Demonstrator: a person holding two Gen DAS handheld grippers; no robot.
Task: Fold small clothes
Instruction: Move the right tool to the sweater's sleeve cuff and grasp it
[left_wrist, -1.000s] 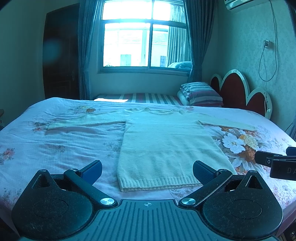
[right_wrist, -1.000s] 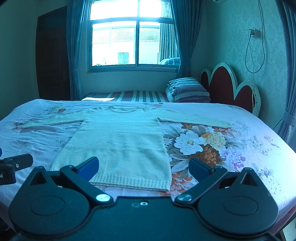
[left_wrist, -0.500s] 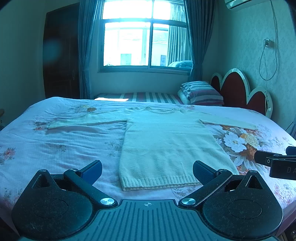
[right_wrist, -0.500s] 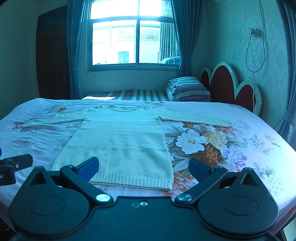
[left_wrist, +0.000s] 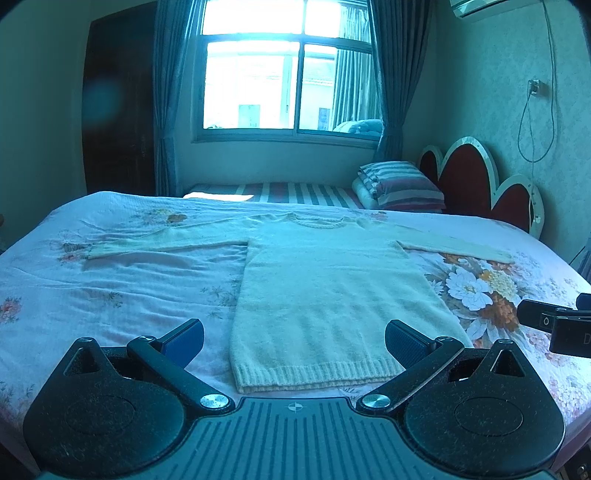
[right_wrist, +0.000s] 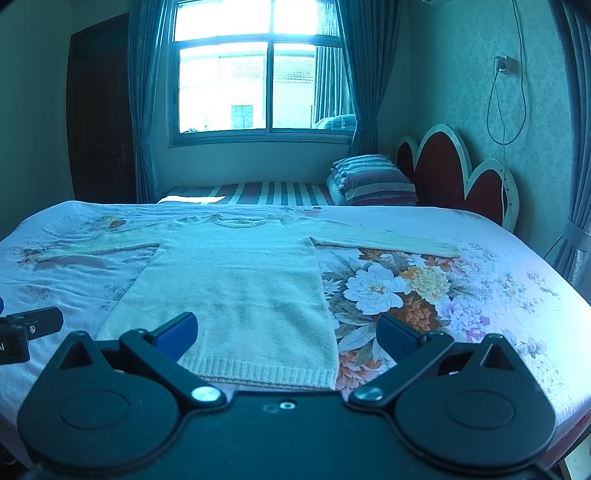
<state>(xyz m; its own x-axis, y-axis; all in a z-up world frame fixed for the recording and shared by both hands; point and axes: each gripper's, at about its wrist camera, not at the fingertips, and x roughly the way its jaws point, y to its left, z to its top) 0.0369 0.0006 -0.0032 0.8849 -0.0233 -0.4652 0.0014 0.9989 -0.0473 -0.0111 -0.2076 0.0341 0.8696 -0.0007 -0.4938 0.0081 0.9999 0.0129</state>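
A cream knit sweater (left_wrist: 325, 288) lies flat on the bed, hem toward me, collar toward the window, both sleeves spread out sideways. It also shows in the right wrist view (right_wrist: 240, 280). My left gripper (left_wrist: 294, 341) is open and empty, hovering just before the hem. My right gripper (right_wrist: 286, 334) is open and empty, over the hem's right corner. The right gripper's tip shows at the right edge of the left wrist view (left_wrist: 554, 325); the left gripper's tip shows at the left edge of the right wrist view (right_wrist: 29, 326).
The bed (left_wrist: 110, 295) has a floral sheet. A striped pillow (left_wrist: 402, 184) and red headboard (left_wrist: 480, 184) stand at the far right. A window (left_wrist: 284, 81) with curtains is behind. A wall cable (right_wrist: 502, 92) hangs at right.
Both grippers have tilted or lowered slightly, so the sweater sits a little higher and nearer in both views. Both stay open and the sweater has not moved.
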